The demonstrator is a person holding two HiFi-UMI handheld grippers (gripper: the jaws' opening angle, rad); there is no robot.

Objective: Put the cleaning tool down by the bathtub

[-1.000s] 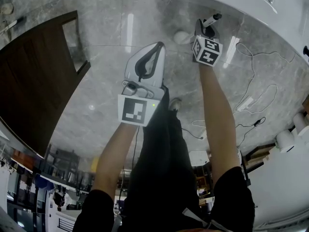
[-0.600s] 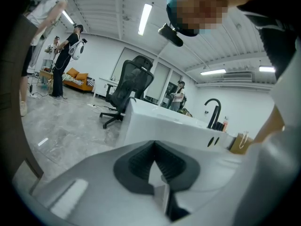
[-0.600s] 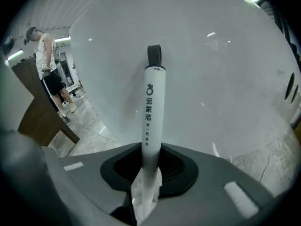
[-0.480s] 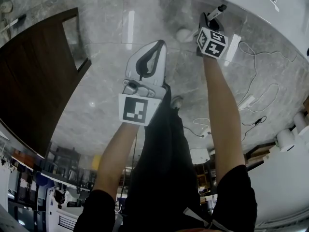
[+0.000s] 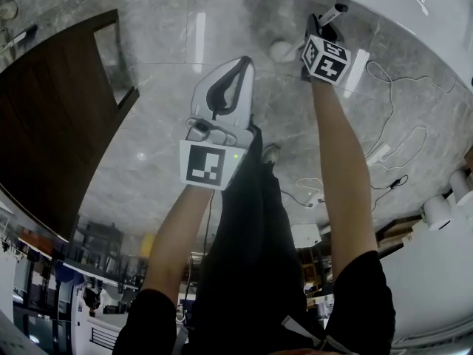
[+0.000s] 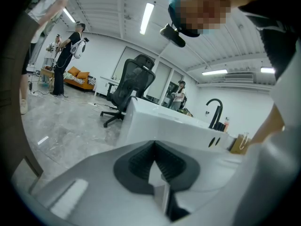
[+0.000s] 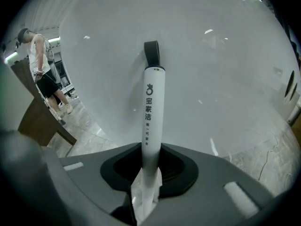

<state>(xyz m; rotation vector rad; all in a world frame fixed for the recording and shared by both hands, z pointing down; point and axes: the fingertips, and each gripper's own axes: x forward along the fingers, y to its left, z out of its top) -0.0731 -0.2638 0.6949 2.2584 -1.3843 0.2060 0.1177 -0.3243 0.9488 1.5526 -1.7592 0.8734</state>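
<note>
The right hand-held gripper [image 7: 149, 173] clamps the cleaning tool [image 7: 154, 107] beside the bathtub [image 7: 221, 69], the left hand-held gripper [image 6: 154, 147] is closed and empty; next, probably lower and release.

lab-like workspace: bathtub [image 6: 157, 124], office chair [image 6: 129, 86], strip lights [image 6: 147, 13].

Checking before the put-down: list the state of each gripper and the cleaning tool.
left gripper: jaws shut, nothing between them.
right gripper: jaws shut on the cleaning tool.
cleaning tool: gripped by its white handle, loop end pointing at the bathtub wall, not yet released.
</note>
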